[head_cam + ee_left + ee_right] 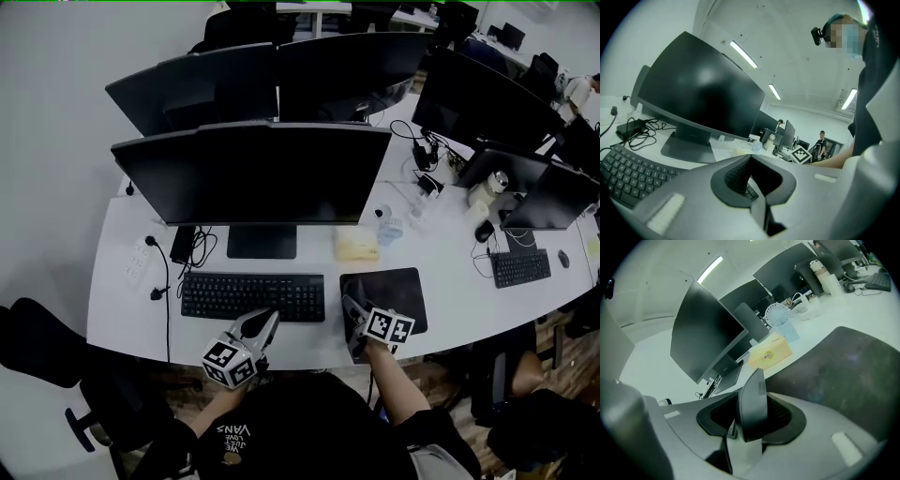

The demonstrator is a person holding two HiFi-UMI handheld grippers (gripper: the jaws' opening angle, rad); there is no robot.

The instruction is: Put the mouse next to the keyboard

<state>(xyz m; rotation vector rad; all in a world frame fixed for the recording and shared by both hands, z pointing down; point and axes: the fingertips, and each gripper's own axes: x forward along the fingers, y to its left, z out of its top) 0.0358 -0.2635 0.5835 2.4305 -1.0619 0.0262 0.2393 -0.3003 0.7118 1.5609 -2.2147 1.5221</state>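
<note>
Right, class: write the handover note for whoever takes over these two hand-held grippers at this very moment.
Left hand-held gripper: jaws together, empty, at the near edge of the keyboard.
Right hand-held gripper: shut on the mouse, over the near left corner of the mouse pad, just right of the keyboard.
Done: mouse is in the grip.
Left: set the mouse down beside the keyboard, then open the jaws.

head camera steeply above desk (117, 305)

Mouse (752, 399) lower half hidden; keyboard (628, 173) partly covered.
</note>
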